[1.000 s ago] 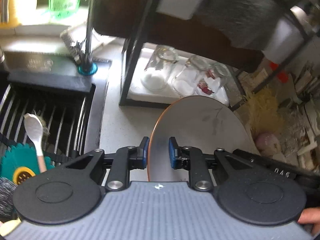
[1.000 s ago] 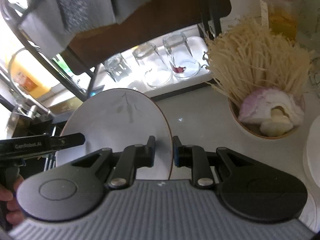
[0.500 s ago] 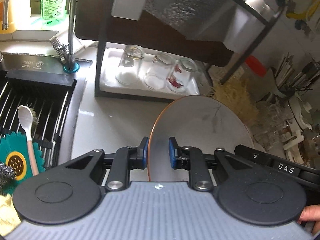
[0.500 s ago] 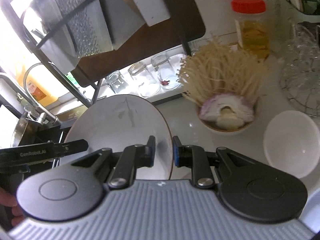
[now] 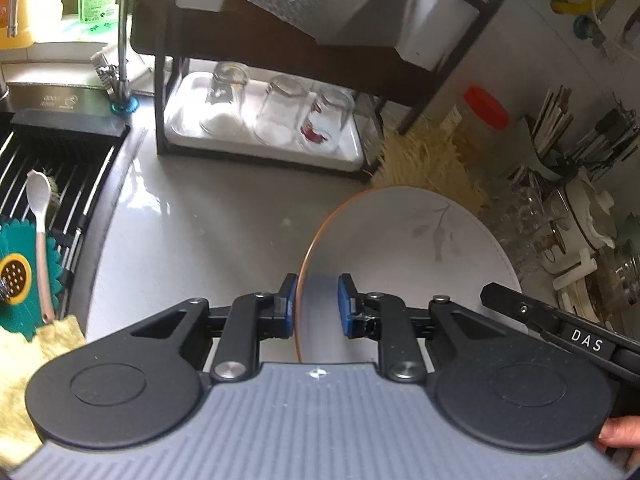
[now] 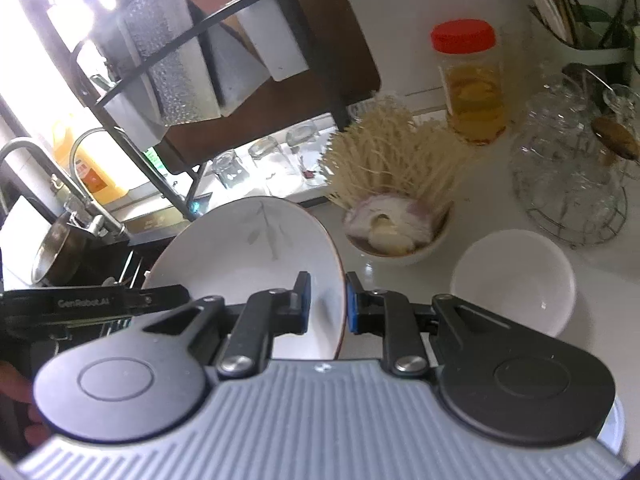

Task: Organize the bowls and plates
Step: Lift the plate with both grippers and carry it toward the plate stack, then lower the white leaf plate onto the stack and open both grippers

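Left jaws: the left gripper (image 5: pixel 318 306) has its blue pads set narrow on either side of the plate (image 5: pixel 404 256) at its orange-edged rim; whether both pads press the rim I cannot tell for sure, but the plate appears to be carried between them.

Right jaws: the right gripper (image 6: pixel 326 302) likewise straddles the opposite rim of the same plate (image 6: pixel 248 248), pads close in, one inside the dish face and one outside the rim.

Plate attitude: tilted up on edge, its face with the grey leaf sprig turned toward the right wrist camera; from the left jaws it spreads toward 1 o'clock, from the right jaws toward 11 o'clock.

Shared hold: the plate hangs between the two grippers above the counter (image 5: pixel 208 240), not resting on it as far as I can see.

White bowl: an empty white bowl (image 6: pixel 514 280) stands on the counter at 2 o'clock of the right jaws, near, and apart from the plate.

Filled bowl: a bowl of noodles and onion (image 6: pixel 396 232) sits at 1 o'clock of the right jaws, just beyond the plate's rim.

Rack: the black dish rack (image 5: pixel 420 108) with upturned glasses (image 5: pixel 280 110) lies at 12 o'clock of the left jaws, farther out.

Nearer arm: in my judgement the right gripper is nearer the loose bowl, so the plate's setting-down place likely lies on that side.

Risk: a tilted plate pinched at two rims could slip if either side eases off first.
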Action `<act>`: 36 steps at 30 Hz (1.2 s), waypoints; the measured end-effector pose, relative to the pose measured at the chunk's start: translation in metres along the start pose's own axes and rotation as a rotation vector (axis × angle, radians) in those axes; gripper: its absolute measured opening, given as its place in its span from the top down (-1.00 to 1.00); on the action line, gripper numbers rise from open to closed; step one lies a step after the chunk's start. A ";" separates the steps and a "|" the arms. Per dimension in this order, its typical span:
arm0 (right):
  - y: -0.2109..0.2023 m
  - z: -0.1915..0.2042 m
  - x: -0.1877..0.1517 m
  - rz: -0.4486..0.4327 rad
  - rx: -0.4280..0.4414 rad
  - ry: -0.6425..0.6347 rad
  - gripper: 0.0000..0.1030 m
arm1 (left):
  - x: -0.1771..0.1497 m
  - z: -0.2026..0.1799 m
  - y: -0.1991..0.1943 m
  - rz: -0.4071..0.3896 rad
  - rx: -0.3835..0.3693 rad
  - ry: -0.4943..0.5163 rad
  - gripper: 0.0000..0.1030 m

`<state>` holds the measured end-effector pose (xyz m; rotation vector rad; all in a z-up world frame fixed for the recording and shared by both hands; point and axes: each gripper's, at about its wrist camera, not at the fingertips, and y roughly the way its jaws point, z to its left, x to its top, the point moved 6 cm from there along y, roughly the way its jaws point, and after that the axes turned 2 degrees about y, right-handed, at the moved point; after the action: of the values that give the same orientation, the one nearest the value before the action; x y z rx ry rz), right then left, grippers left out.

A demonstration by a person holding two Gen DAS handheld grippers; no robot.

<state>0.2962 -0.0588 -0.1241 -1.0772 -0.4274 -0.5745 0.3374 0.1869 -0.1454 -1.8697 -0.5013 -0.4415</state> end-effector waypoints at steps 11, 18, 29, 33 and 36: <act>0.003 -0.039 -0.041 0.151 -0.076 -0.003 0.60 | -0.058 -0.018 0.031 0.103 0.004 -0.016 0.53; 0.007 -0.058 -0.069 0.212 -0.118 0.024 0.60 | -0.086 -0.024 0.051 0.181 0.010 -0.004 0.53; 0.010 -0.064 -0.074 0.204 -0.160 0.077 0.60 | -0.076 -0.035 0.062 0.193 0.022 0.116 0.48; 0.013 -0.067 -0.075 0.198 -0.177 0.097 0.60 | -0.071 -0.042 0.070 0.195 0.034 0.175 0.39; 0.017 -0.071 -0.075 0.197 -0.195 0.112 0.60 | -0.068 -0.046 0.075 0.200 0.041 0.213 0.35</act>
<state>0.2518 -0.1003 -0.2096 -1.2506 -0.1665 -0.5051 0.3178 0.1117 -0.2242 -1.7875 -0.1770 -0.4854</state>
